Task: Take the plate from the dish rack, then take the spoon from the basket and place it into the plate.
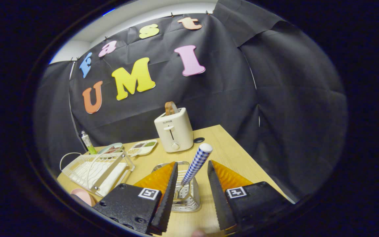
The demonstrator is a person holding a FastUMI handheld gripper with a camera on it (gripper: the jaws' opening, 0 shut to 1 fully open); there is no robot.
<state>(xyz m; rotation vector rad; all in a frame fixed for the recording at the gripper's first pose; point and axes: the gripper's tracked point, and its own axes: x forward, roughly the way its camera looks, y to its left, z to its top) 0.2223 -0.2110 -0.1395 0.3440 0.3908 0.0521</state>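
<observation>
Gripper (192, 171) spread wide, fingers either side of the spoon (196, 163), not touching. Checked handle leans out of the wire basket (186, 197). Dish rack (94, 169) well apart; pink plate (83, 196) just beside it. Toaster (173, 130) marked "SUPOR", beyond.

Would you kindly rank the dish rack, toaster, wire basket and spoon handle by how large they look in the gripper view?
1. Dish rack.
2. Toaster and wire basket: look alike; the basket sits nearer and partly behind a finger, so unranked.
3. Spoon handle, standing between the open fingers of the gripper.
</observation>
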